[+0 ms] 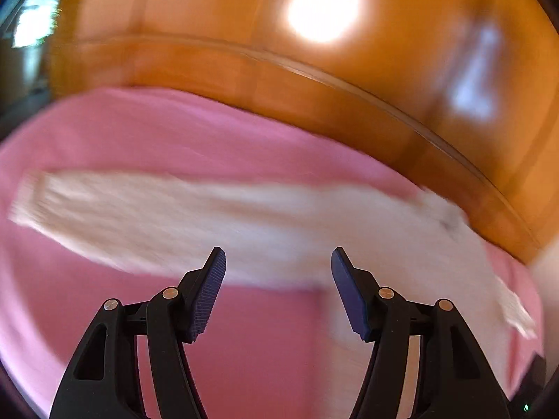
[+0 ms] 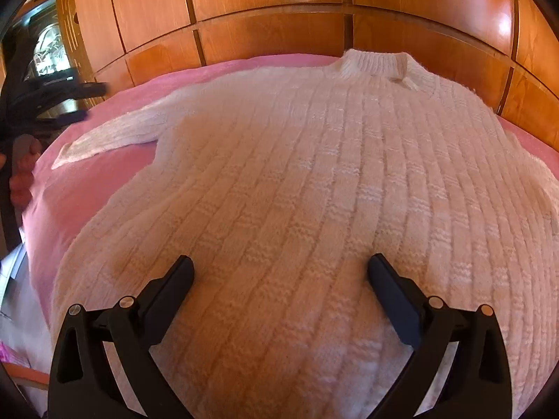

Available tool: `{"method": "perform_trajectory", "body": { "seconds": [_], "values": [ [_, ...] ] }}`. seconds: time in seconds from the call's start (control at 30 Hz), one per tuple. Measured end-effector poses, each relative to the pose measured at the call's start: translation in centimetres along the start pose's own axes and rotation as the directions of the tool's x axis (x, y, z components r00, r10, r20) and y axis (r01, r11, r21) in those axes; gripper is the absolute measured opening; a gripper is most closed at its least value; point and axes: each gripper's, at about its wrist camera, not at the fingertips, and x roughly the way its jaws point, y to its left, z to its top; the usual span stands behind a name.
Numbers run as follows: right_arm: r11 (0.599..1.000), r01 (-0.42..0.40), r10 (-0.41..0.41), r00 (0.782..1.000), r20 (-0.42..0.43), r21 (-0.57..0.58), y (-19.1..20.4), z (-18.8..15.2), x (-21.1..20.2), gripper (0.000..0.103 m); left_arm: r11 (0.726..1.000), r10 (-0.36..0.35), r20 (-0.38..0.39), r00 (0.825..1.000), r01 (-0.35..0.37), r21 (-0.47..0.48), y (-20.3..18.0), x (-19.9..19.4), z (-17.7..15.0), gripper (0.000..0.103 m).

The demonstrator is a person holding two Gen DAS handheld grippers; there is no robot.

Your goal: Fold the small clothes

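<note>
So the white knit sweater (image 2: 314, 174) is lying flat and face-up on the pink bedspread (image 2: 70, 202), collar (image 2: 377, 64) toward the wooden headboard (image 2: 272, 35); nothing looks folded yet, the body is fully spread and the one sleeve (image 1: 157, 209) is stretched straight out to the side. The right hand-held gripper (image 2: 279, 286) hovers over the lower part of the body with its jaws wide and nothing between them. The left hand-held gripper (image 1: 277, 279) sits above that sleeve, jaws partly apart and empty; its view is blurry, so the detail is soft. Pretty much the whole job is left, I'd guess: sleeves in first, then the body folded over.
</note>
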Motion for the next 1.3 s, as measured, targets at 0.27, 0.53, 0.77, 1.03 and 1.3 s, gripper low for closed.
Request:
{"method": "perform_trajectory", "body": {
  "seconds": [0.27, 0.53, 0.77, 1.03, 1.3],
  "values": [
    [0.964, 0.047, -0.057, 0.998, 0.030, 0.263, -9.7, -3.0, -6.3, 0.078, 0.977, -0.091, -0.168, 0.982, 0.121, 0.176, -9.7, 3.3, -8.3, 0.061],
    [0.711, 0.138, -0.260, 0.963, 0.075, 0.689, -28.5, -6.2, -13.8, 0.057, 0.960, -0.060, -0.150, 0.987, 0.098, 0.264, -9.5, 4.5, -9.7, 0.078],
    [0.372, 0.157, -0.398, 0.917, 0.005, 0.915, -44.8, -8.9, -15.6, 0.053, 0.947, -0.032, -0.149, 0.988, 0.077, 0.311, -10.8, 4.8, -9.8, 0.087],
    [0.284, 0.250, -0.481, 0.872, -0.087, 0.926, -52.4, -7.0, -14.0, 0.046, 0.942, -0.021, -0.163, 0.986, 0.074, 0.328, -11.1, 5.3, -9.9, 0.094],
    [0.475, 0.269, -0.492, 0.870, 0.000, 0.838, -49.2, -0.5, -15.6, 0.007, 0.941, -0.019, -0.163, 0.986, 0.073, 0.330, -11.1, 5.4, -9.9, 0.095]
  ]
}}
